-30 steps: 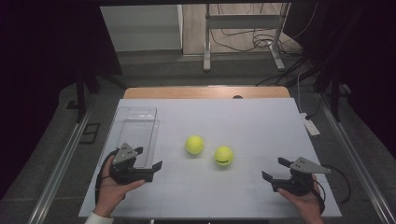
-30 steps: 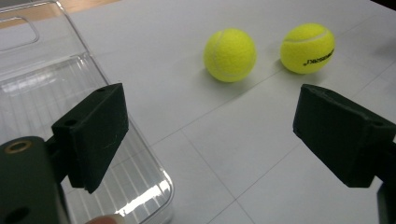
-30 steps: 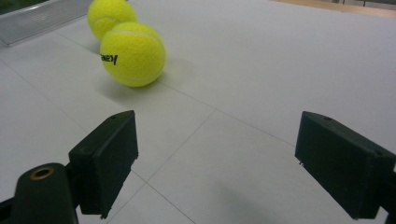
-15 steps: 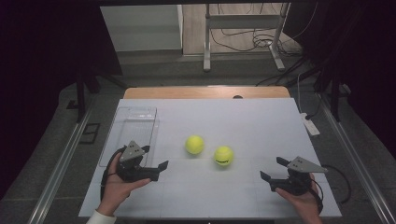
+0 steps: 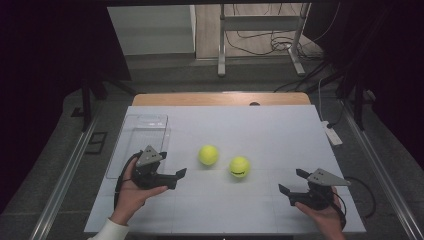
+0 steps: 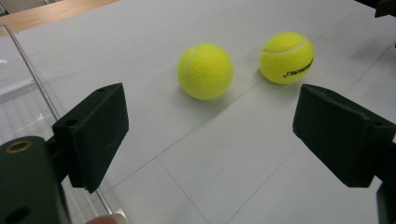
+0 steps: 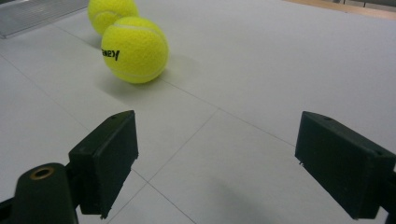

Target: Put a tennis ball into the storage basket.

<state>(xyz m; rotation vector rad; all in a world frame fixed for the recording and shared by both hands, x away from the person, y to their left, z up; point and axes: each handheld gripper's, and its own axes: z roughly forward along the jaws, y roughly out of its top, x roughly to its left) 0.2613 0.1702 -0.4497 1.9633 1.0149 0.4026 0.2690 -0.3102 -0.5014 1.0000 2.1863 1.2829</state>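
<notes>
Two yellow tennis balls lie near the middle of the white table (image 5: 260, 125): the left ball (image 5: 208, 154) (image 6: 205, 71) (image 7: 112, 11) and the right ball (image 5: 239, 167) (image 6: 286, 57) (image 7: 134, 49) with black lettering. My left gripper (image 5: 180, 176) (image 6: 210, 140) is held just left of the left ball, jaws open and pointing toward it, nothing between them. Near the table's front right my right gripper (image 5: 292, 181) (image 7: 215, 163) stands open and empty, aimed leftward at the lettered ball.
A clear plastic box (image 5: 141, 140) sits at the table's left side, just behind my left hand; its edge (image 6: 32, 74) appears in the left gripper view. A white power strip (image 5: 332, 134) lies at the right edge. A wooden strip (image 5: 220, 98) borders the far side.
My left gripper has moved to the right, toward the left ball. The right gripper and both balls have stayed put.
</notes>
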